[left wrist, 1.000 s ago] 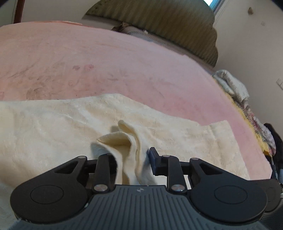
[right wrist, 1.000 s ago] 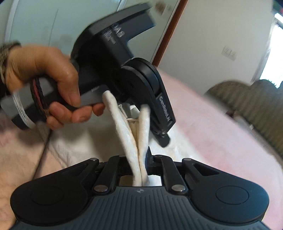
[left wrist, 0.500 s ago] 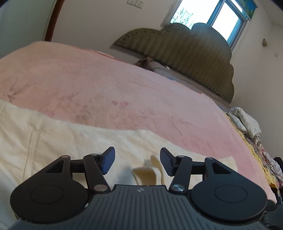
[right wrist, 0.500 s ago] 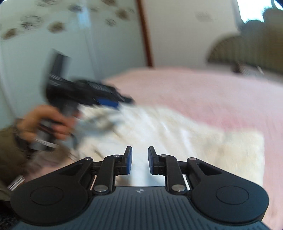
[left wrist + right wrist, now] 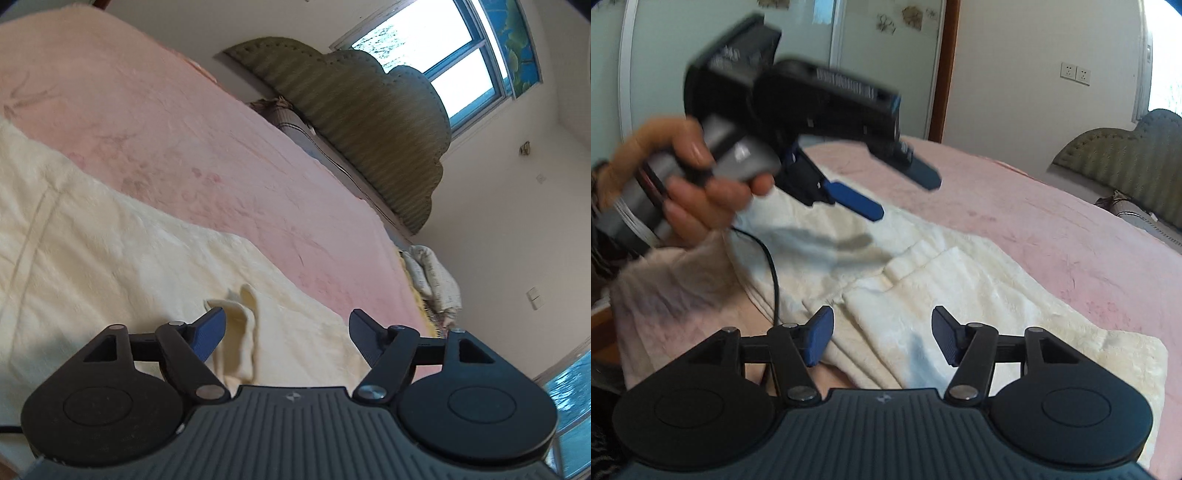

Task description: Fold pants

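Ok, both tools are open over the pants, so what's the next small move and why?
Probably lower the left tool onto the little raised fold of the pants and flatten it: both tools hang open, holding nothing, and that bump spoils an otherwise flat layer on the bed.

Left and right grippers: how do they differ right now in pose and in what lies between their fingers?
The left gripper is tilted, so the pink bed slants across its view; the right gripper sits level. A small raised tuft of the cream pants stands beside the left gripper's own left finger; flat folded layers lie between the right gripper's fingers. In the right wrist view the left gripper appears blurred. Both are open and hold nothing.
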`<state>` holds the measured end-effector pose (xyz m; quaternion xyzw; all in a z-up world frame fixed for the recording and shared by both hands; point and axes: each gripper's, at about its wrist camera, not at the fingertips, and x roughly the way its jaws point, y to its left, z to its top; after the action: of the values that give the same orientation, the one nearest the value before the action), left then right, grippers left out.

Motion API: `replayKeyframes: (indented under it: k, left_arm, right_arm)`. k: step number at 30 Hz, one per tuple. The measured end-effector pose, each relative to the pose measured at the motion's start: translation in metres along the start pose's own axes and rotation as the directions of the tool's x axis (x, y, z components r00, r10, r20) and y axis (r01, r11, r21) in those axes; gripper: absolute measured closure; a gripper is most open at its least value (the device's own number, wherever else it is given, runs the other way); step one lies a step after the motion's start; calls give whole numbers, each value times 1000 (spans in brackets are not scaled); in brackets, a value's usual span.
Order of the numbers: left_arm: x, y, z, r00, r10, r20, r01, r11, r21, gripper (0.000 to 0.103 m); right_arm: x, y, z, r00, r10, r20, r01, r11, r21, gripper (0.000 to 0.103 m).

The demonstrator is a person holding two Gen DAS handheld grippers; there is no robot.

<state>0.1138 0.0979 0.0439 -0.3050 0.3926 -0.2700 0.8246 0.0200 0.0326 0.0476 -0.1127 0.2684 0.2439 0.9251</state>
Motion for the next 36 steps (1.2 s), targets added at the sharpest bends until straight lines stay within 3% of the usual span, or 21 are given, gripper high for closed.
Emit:
replayKeyframes:
  k: [4, 6, 8, 12, 16, 18, 19, 22, 23, 27, 29, 31, 33, 36]
  left_arm:
    - [6, 5, -4, 998, -42, -49, 39, 997, -73, 27]
    - [8, 5, -6, 996, -55, -68, 48, 994, -100, 27]
    - [9, 6, -8, 994, -74, -82, 64, 991, -119, 25]
    - [27, 9, -12, 983, -123, -140, 95, 978, -188, 19]
    - [60, 12, -16, 967, -185, -177, 127, 946, -297, 12]
    - [75, 12, -18, 970, -187, -154, 127, 935, -332, 13]
    - [80, 14, -18, 974, -186, -128, 133, 930, -342, 20]
    - [86, 13, -16, 982, -161, -100, 122, 941, -317, 88]
    - [84, 11, -16, 985, -142, -93, 110, 951, -288, 94]
    - [67, -2, -15, 999, -11, -33, 7, 993, -121, 97]
    - [58, -6, -16, 999, 37, -4, -37, 998, -51, 98]
    - [54, -9, -17, 998, 68, 8, -68, 998, -5, 98]
    - [56, -12, -23, 994, 107, 11, -107, 993, 44, 98]
    - [59, -16, -34, 989, 149, 9, -150, 984, 94, 98]
  right_arm:
    - [17, 5, -2, 999, -39, -36, 38, 998, -48, 47]
    - [23, 4, -3, 998, -49, -38, 47, 998, -51, 60]
    - [24, 4, -4, 998, -57, -24, 56, 997, -45, 86]
    - [9, -10, -4, 997, -50, 51, 47, 998, 48, 91]
    - [-23, -42, -1, 986, 10, 167, -45, 977, 206, 91]
    - [-36, -48, 1, 976, 41, 214, -90, 971, 222, 91]
    - [-40, -47, 2, 972, 56, 227, -106, 971, 215, 91]
    - [-36, -32, 3, 975, 73, 210, -105, 984, 147, 91]
    - [-32, -28, 2, 978, 75, 196, -102, 986, 130, 91]
    - [-18, -21, -3, 987, 115, 108, -125, 988, 91, 90]
    - [-28, -33, -4, 976, 170, 135, -185, 977, 105, 90]
    - [-44, -62, -6, 967, 171, 189, -205, 962, 181, 90]
    - [-50, -99, -10, 979, 67, 193, -123, 947, 296, 90]
    - [-36, -148, -23, 988, -141, 70, 100, 903, 417, 90]
